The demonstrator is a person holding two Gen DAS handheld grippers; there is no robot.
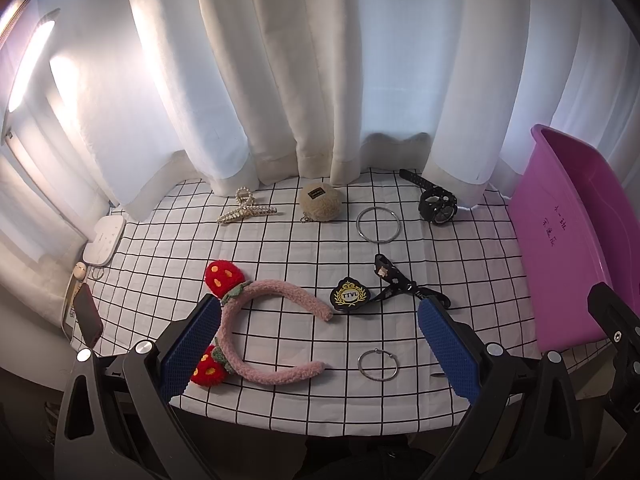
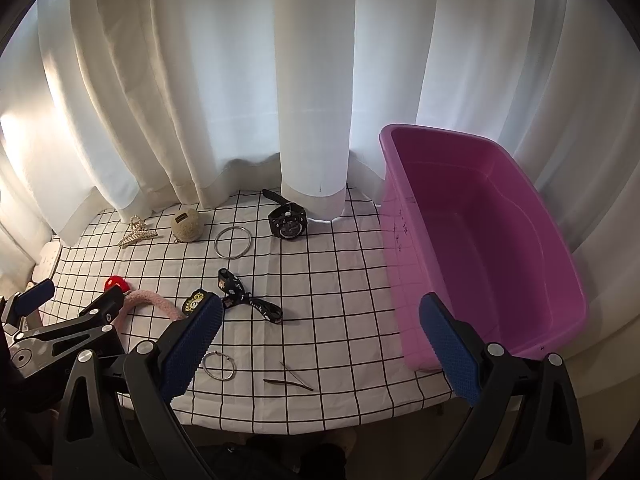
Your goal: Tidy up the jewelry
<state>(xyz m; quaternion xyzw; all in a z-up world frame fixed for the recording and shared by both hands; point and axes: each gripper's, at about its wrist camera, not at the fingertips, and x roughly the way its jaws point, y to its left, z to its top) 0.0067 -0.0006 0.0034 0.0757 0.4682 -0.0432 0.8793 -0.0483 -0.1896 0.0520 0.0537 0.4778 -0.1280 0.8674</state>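
Jewelry lies scattered on a white grid-patterned cloth (image 1: 280,240). A pink fuzzy headband (image 1: 256,332) with red strawberries rests near my left gripper (image 1: 320,344), which is open and holds nothing. Further back lie a pearl hair claw (image 1: 244,210), a beige plush ball (image 1: 320,201), a large silver ring (image 1: 378,225) and a black watch (image 1: 436,206). A crest badge (image 1: 350,295) on a black ribbon (image 1: 390,280) and a small silver ring (image 1: 378,365) lie nearer. My right gripper (image 2: 320,340) is open above the cloth, left of the empty purple tub (image 2: 480,248).
White curtains (image 1: 320,80) hang behind the table. A white device (image 1: 104,246) and a phone (image 1: 89,316) sit at the left edge. A thin dark hairpin (image 2: 290,378) lies near the front edge. The purple tub (image 1: 576,240) stands at the right.
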